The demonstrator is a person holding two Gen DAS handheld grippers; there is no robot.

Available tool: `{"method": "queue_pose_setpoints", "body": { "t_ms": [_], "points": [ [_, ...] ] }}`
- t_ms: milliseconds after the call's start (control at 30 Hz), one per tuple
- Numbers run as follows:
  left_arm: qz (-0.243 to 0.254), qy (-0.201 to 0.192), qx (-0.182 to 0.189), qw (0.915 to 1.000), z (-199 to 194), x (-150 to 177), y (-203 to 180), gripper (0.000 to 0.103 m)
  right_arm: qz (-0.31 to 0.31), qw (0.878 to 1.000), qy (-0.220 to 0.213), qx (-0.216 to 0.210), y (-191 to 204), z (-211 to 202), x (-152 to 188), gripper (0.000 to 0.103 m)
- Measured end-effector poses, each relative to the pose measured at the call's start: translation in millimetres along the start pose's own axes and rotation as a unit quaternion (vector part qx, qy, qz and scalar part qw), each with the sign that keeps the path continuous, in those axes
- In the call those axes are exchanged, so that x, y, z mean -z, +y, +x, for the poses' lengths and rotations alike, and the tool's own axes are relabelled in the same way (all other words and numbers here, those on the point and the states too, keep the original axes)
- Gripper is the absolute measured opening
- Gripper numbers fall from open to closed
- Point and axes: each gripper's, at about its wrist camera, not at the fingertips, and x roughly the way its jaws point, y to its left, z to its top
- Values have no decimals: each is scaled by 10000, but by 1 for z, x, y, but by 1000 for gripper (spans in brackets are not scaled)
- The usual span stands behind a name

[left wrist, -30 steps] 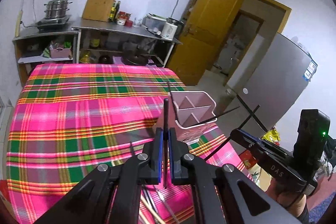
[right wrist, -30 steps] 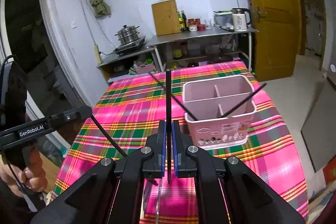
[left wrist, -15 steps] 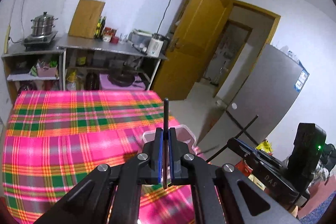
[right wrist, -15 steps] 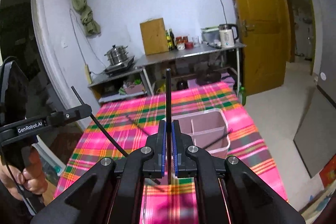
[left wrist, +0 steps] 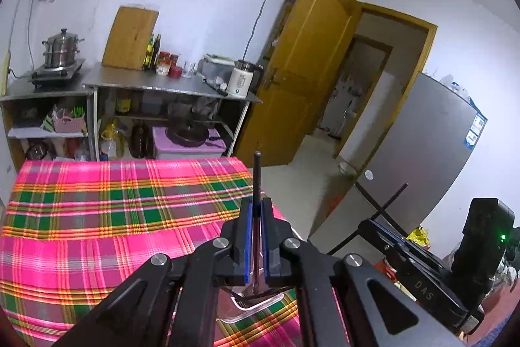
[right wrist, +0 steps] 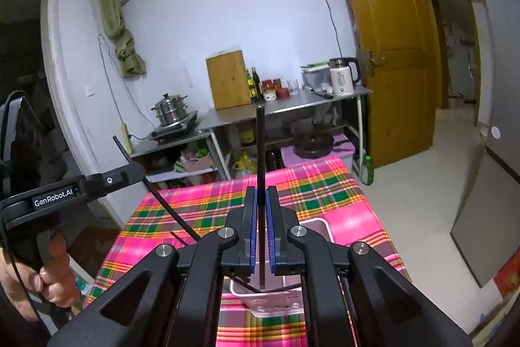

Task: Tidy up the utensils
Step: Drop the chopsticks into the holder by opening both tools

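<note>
My left gripper (left wrist: pixel 255 212) is shut on a thin black chopstick (left wrist: pixel 256 174) that stands upright between its blue pads. My right gripper (right wrist: pixel 261 199) is shut on a second black chopstick (right wrist: pixel 260 145), also upright. Both hang above the plaid-covered table (left wrist: pixel 97 217). The pink utensil holder (right wrist: pixel 313 225) sits below them, mostly hidden behind the fingers, with dark sticks leaning inside it; only its near rim (left wrist: pixel 250 309) shows in the left wrist view. The left gripper (right wrist: pixel 130 173) appears at the left of the right wrist view, the right gripper (left wrist: pixel 369 225) at the right of the left wrist view.
A steel counter (left wrist: pixel 169 86) with a kettle (right wrist: pixel 339 80), jars, a wooden board and a steamer pot stands behind the table (right wrist: pixel 308 184). A yellow door (left wrist: pixel 312 80) is open on the right, beside a grey fridge (left wrist: pixel 422 152). A person's hand (right wrist: pixel 48 278) grips the left handle.
Both grippers have risen and pulled back with their chopsticks still clamped. The pink holder has slid down in both views and now lies mostly under the fingers.
</note>
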Motion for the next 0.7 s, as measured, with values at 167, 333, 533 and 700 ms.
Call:
{"method": "queue_pose_setpoints", "body": {
  "t_ms": [167,333,533,700],
  "points": [
    [3,165,-73,9998,28,13,8,4,72,9998,164,47,-8,20,13,5],
    [-8,356,-160,9992,51,27,16,4,45,9994,330,56,-10,35,23,5],
    [-14,567,-181,9982,67,40,25,5,-3,9980,632,76,-9,53,33,6],
    [4,618,-198,9979,68,45,29,7,37,9959,893,131,-11,67,43,6]
  ]
}}
